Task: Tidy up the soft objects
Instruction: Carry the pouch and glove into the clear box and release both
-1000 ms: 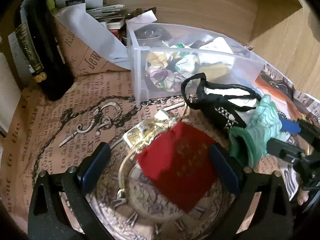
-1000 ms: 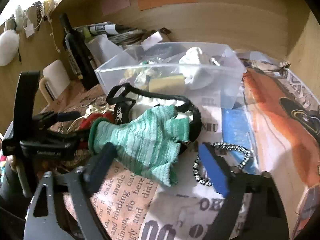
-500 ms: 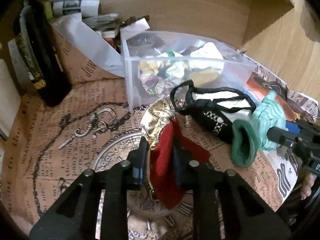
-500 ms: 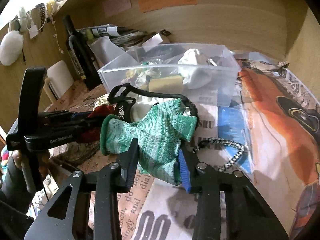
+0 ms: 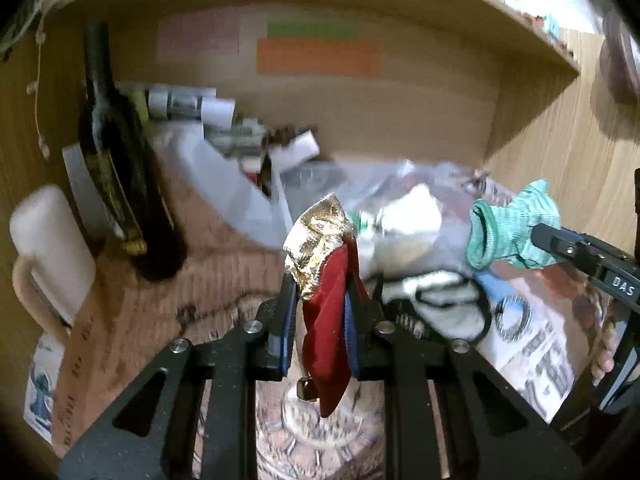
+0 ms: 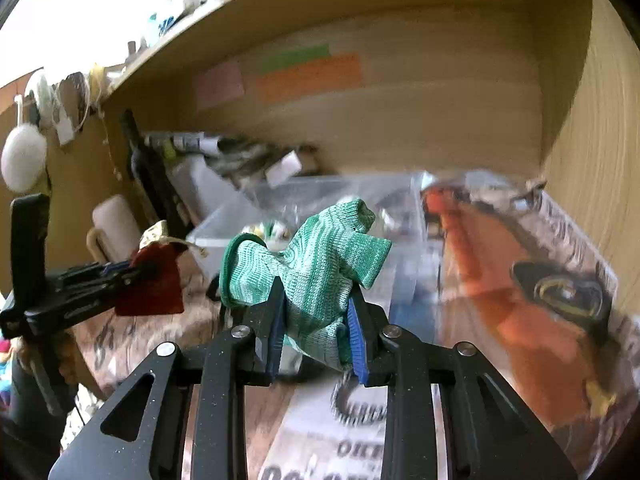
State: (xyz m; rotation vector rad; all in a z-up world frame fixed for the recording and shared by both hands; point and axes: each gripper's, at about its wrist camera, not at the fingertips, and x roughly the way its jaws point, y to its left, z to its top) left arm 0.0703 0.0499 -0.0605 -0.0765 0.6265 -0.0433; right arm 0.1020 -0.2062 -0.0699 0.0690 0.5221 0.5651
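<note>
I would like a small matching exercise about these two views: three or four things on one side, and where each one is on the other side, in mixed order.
Things:
1. red pouch
2. green glove
3. dark bottle
4. black-trimmed mask

Places:
A. lying on the printed paper
B. held in the right claw
C. standing at the left by the wall
D. held in the left claw

Pairs: 1-D, 2-B, 3-C, 4-A

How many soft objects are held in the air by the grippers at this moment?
2. The red pouch is clamped in the left hand-held gripper; the green glove is clamped in the right hand-held gripper. Others lie below.
</note>
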